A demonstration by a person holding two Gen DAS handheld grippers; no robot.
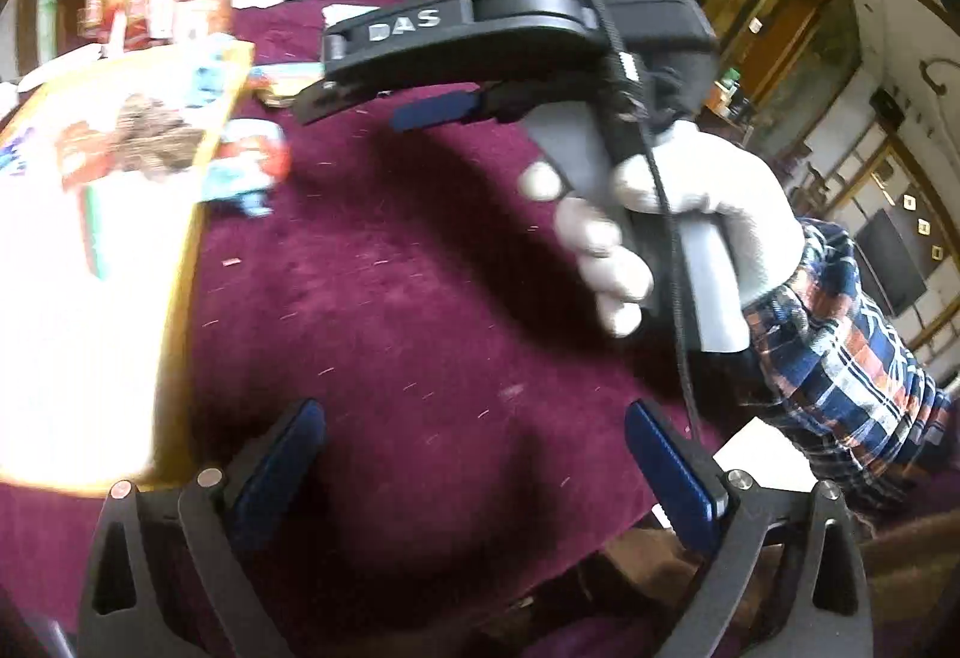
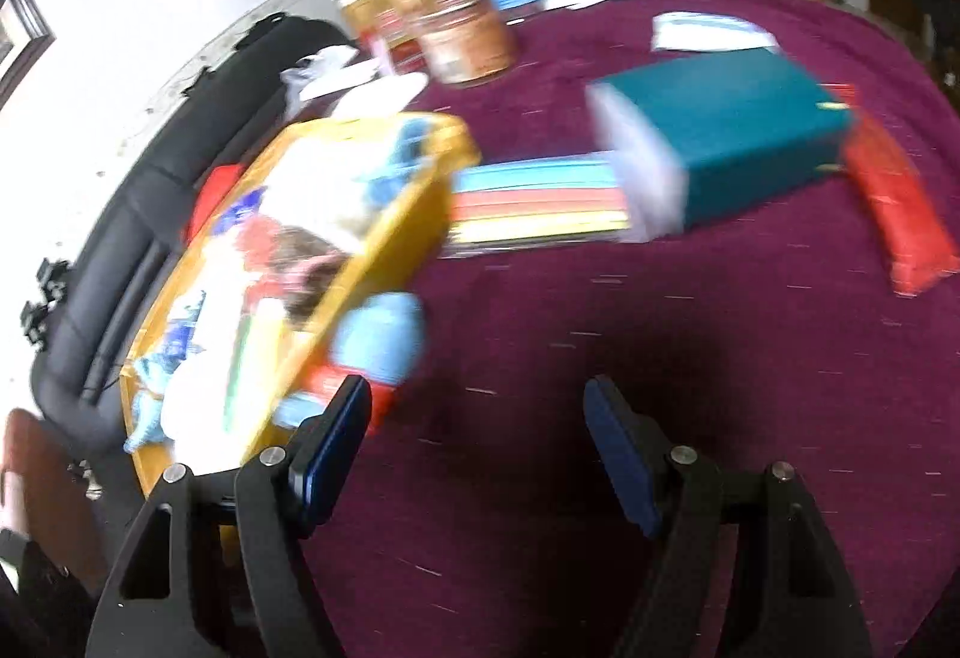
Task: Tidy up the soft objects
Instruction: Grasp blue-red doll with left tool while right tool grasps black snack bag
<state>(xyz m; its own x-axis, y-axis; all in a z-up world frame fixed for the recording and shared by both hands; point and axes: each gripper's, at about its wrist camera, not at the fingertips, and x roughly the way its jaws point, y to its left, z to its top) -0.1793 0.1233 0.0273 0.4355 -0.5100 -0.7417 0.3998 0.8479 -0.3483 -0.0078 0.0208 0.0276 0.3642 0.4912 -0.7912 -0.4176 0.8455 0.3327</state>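
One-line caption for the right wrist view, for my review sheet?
Open right claw hangs empty over maroon tablecloth, beside a yellow tray of soft items; teal box beyond.

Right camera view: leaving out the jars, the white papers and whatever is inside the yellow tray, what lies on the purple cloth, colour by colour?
Teal: 1, the box
Red: 1, the packet
Multicoloured: 1, the stack of sheets
Blue and red: 1, the soft toy beside the tray
Total: 4
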